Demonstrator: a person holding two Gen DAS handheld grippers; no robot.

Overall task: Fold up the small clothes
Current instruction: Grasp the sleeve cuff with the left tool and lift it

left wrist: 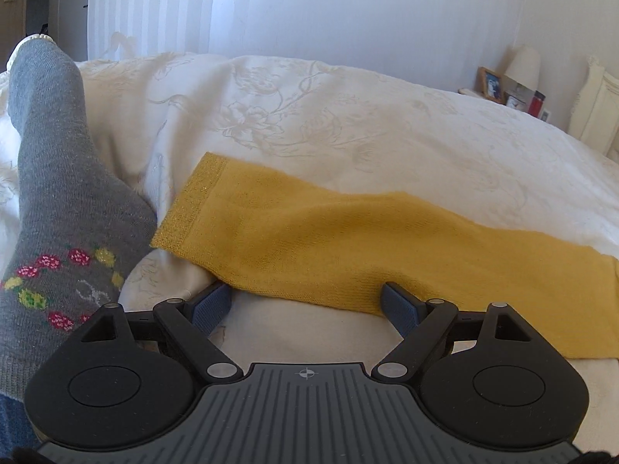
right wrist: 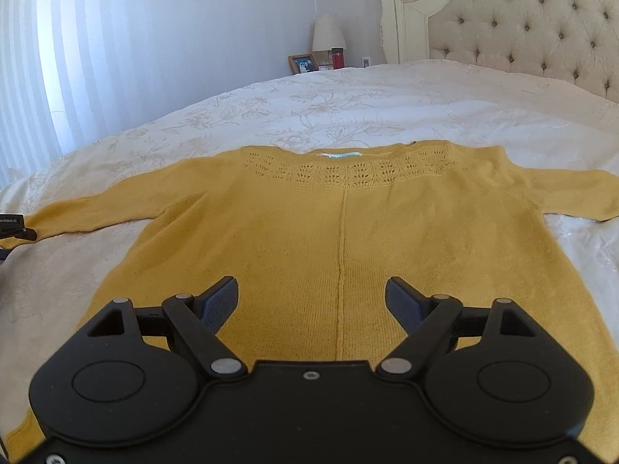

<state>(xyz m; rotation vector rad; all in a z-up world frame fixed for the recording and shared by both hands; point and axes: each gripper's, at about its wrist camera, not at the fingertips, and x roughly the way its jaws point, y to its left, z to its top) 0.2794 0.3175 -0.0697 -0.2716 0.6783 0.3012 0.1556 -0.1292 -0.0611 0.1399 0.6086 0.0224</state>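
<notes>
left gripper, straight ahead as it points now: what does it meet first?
Most likely the yellow sweater sleeve, lying across the white bedspread just beyond the open left gripper. Its near edge sits at the fingertips; contact height is unclear, so it might skim over.

A white bedspread with a pale flower pattern covers the bed. At the bed's head stands a cream tufted headboard. Beside it, past the bed's far edge, sit a framed photo, a white lamp and a red bottle. Sheer curtains hang along the wall.
</notes>
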